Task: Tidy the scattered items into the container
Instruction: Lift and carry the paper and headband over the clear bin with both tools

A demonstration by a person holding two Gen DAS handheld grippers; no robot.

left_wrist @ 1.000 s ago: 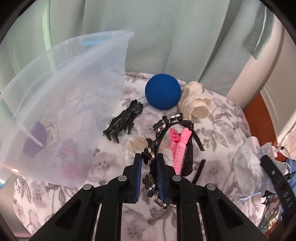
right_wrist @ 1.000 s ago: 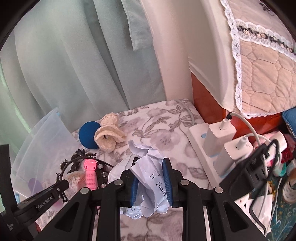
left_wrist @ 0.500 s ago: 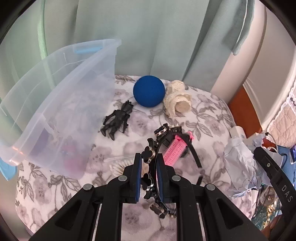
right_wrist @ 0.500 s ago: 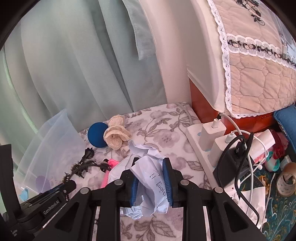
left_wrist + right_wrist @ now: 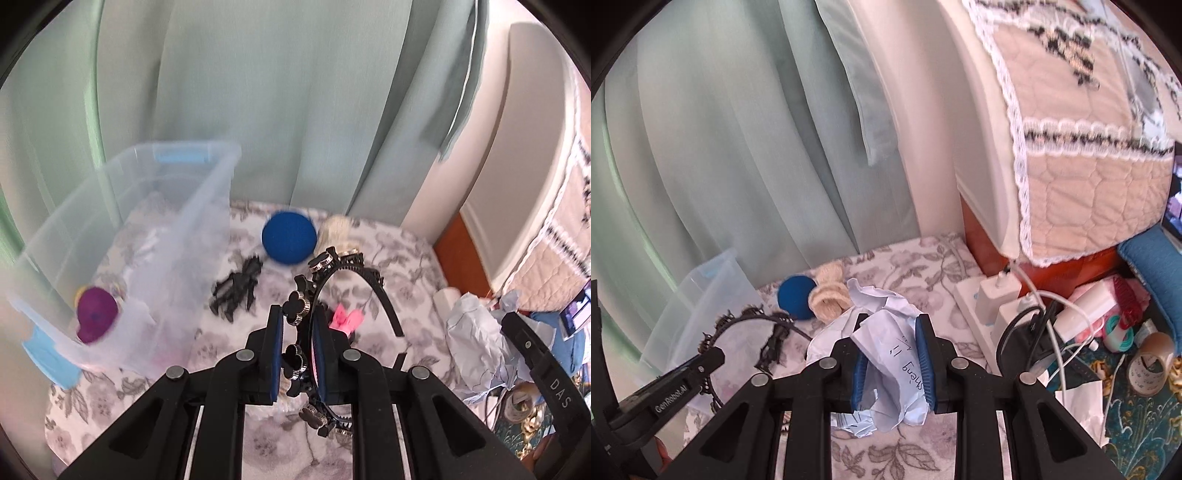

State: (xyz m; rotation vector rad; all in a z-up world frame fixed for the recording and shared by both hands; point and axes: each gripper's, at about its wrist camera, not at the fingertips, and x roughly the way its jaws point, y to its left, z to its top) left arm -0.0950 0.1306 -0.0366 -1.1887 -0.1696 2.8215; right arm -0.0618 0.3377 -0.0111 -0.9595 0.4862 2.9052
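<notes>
The left gripper (image 5: pixel 297 325) has its fingers nearly closed on the thin band of a black headband (image 5: pixel 354 275) trimmed with clover ornaments. The band is pinched near one end, so most of the arc juts forward and to the right, unsupported. The right gripper (image 5: pixel 891 345) has its fingers clamped, a little wider, on a crumpled paper ball (image 5: pixel 886 354) with handwriting on it.

The clear plastic container (image 5: pixel 140 229) is the landmark; it stands to the left of both held things, against the curtain (image 5: pixel 258 92), with a purple ball (image 5: pixel 96 314) already inside. On the floral-covered surface (image 5: pixel 399 258) just right of the container lies a black claw clip (image 5: pixel 236 288); farther right are a blue ball (image 5: pixel 290 236), a cream scrunchie (image 5: pixel 338 230) touching it, and a pink hair clip (image 5: pixel 347 317).

The off-centre hold on the headband is the likeliest trouble: it could pivot or slip out during a swing toward the container, or its free end could catch the container's rim. The paper is soft and may compress and sag loose. Both grippers heading left to the same opening could also collide, since they are already near each other.
</notes>
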